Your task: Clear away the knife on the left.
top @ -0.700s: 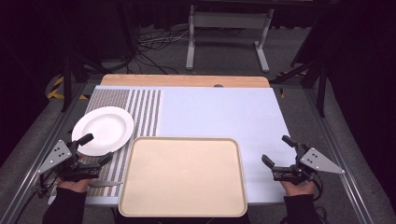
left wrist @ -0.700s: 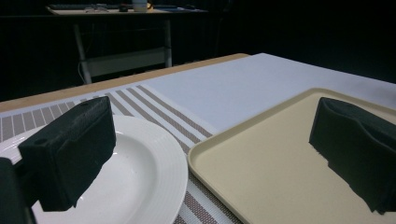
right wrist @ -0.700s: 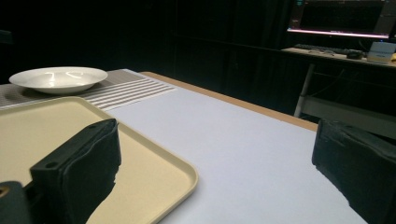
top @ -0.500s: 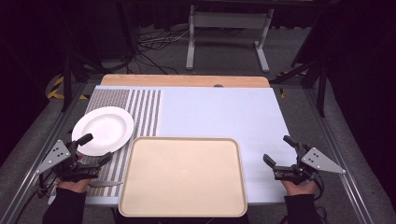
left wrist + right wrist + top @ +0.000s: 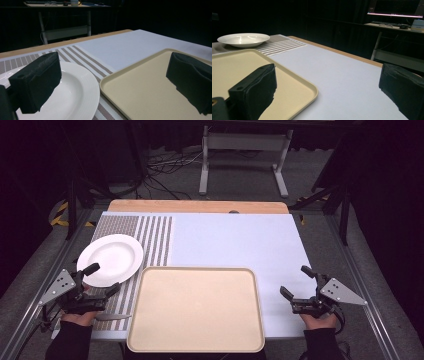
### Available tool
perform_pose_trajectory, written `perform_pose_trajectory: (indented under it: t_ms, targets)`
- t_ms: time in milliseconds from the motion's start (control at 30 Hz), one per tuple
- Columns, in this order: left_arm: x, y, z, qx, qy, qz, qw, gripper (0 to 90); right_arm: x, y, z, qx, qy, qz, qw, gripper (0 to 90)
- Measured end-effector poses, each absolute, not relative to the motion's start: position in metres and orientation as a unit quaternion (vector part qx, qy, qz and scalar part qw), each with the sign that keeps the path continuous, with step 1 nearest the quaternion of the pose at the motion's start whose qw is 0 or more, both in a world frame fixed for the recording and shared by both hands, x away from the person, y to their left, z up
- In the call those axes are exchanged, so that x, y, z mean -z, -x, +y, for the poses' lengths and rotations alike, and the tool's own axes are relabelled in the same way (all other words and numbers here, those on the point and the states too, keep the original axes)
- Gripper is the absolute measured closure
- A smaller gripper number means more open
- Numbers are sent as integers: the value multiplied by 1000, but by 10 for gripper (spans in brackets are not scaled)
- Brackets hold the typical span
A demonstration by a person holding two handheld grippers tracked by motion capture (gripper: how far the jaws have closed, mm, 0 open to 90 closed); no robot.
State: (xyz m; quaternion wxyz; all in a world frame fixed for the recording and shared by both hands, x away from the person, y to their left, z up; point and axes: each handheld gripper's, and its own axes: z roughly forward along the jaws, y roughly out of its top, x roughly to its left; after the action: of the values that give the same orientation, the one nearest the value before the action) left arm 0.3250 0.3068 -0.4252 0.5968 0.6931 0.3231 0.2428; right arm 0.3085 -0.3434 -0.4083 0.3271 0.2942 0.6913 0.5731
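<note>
Your left gripper hovers released at the white plate, its jaws cropping the rim close up. From above, a knife peeks from under that hand. The tray sits central; your right gripper gapes empty.

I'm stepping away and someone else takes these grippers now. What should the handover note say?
Left gripper: open, holding nothing, jaws over the near rim of the plate.
Right gripper: open, holding nothing, over the white mat right of the tray.
The plate sits on the striped mat, left of the tray. A knife lies by the left hand.
Done: nothing on the tray.
Left: probably grasp the plate and move it.
</note>
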Motion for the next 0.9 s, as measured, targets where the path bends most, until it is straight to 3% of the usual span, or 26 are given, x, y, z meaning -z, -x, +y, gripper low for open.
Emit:
perform_pose_trajectory:
  t_ms: [367, 900]
  targets:
    - [420, -334, 306, -213, -693, 326, 607, 2, 410, -308, -345, -587, -303, 680, 319, 1]
    - [388, -344, 313, -190, -785, 266, 526, 8, 414, -312, -344, -582, -299, 691, 307, 2]
